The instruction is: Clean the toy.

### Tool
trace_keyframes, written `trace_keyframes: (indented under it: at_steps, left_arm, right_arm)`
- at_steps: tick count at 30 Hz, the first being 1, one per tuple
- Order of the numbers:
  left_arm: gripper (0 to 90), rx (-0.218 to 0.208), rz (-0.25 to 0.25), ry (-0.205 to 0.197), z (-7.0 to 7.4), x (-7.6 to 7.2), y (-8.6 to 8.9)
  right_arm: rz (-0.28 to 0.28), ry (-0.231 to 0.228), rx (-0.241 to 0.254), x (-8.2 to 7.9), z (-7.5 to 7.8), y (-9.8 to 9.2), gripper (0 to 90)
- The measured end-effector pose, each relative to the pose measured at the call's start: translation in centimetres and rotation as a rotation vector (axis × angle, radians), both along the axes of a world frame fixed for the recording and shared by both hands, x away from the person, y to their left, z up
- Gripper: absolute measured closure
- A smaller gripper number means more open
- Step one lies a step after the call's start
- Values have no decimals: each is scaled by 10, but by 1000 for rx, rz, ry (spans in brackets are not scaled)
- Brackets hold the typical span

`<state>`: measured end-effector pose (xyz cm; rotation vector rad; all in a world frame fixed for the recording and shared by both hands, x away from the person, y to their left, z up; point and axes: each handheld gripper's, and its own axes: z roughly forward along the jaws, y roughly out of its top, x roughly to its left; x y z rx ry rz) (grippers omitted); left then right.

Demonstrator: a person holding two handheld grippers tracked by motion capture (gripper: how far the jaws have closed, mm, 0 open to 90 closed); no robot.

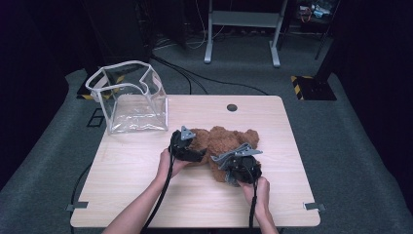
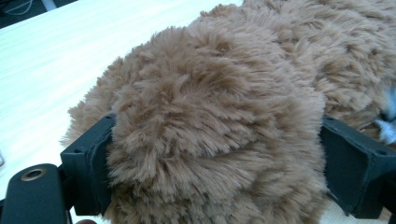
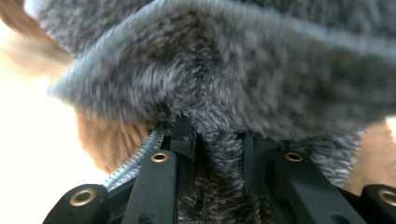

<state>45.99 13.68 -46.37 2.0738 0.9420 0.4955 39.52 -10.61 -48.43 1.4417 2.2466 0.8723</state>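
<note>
A brown plush teddy bear [image 1: 221, 139] lies in the middle of the wooden table [image 1: 141, 195]. My left gripper [image 1: 196, 154] comes at it from the left. In the left gripper view the jaws stand wide with a thick brown limb or head [image 2: 224, 93] bulging between them, and my left gripper [image 2: 217, 172] presses on the fur from both sides. My right gripper [image 1: 225, 165] is on the bear's near right side. In the right gripper view my right gripper [image 3: 218, 144] is pinched on a fold of grey fur [image 3: 224, 70], with brown fur [image 3: 116, 140] behind it.
A clear plastic bag [image 1: 131, 100] with a white rim stands open at the table's back left corner. A round cable hole [image 1: 232, 107] sits near the far edge. Cables trail off the near edge. A grey desk frame [image 1: 241, 29] stands on the floor beyond.
</note>
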Motion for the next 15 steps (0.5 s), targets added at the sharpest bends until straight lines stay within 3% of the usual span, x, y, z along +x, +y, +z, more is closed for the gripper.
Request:
trace_keyframes:
  at_steps: [5, 7, 8, 10, 13, 15]
  left_arm:
    - [116, 0, -4, 3, 0, 0, 1]
    - [117, -2, -4, 7, 1, 0, 2]
    - [117, -4, -1, 6, 1, 0, 2]
    - [116, -17, 2, 10, 0, 1, 2]
    - [117, -16, 0, 7, 0, 0, 2]
    - [116, -10, 2, 8, 1, 0, 1]
  right_arm:
    - [7, 47, -45, -2, -12, 3, 705]
    - [16, 60, -40, -2, -8, 1, 705]
    - [12, 73, -14, -3, -3, -2, 704]
    - [9, 55, 30, -5, 6, -7, 704]
    - [-3, -15, 91, -7, 26, -15, 703]
    - [-7, -69, 100, -5, 37, -17, 703]
